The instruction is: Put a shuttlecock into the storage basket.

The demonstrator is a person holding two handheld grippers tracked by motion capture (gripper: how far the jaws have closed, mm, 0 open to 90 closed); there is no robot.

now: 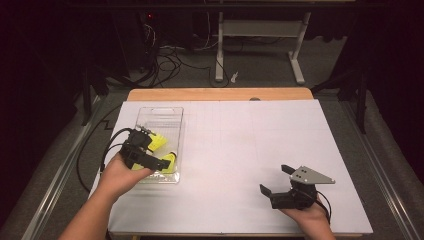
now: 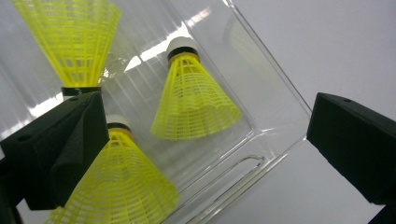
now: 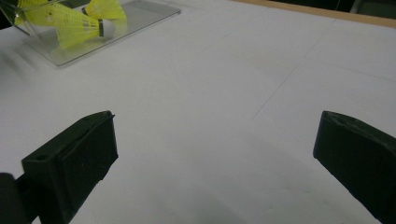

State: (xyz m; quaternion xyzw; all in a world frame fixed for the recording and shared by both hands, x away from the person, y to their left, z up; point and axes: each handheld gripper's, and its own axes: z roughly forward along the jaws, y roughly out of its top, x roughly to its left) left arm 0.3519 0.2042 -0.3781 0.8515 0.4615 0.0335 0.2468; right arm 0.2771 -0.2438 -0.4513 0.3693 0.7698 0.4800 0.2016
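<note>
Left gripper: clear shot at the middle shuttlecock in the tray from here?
Probably yes. The left gripper hangs over the clear tray with its jaws wide open and nothing between them. The middle shuttlecock lies apart from the other two, uncovered, though the tray wall runs close to its skirt.

Three shuttlecocks (image 2: 194, 100) in tray (image 1: 176, 120), table's (image 1: 280, 130) left (perhaps overlapping).

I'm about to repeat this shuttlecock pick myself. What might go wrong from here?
1. The left tool hangs open over the clear tray; one jaw sits beyond the tray's wall, so closing may catch the wall.
2. Three yellow shuttlecocks lie close together; the tool may nudge a neighbour.
3. Their mesh skirts look thin; a hard squeeze might deform one.
</note>
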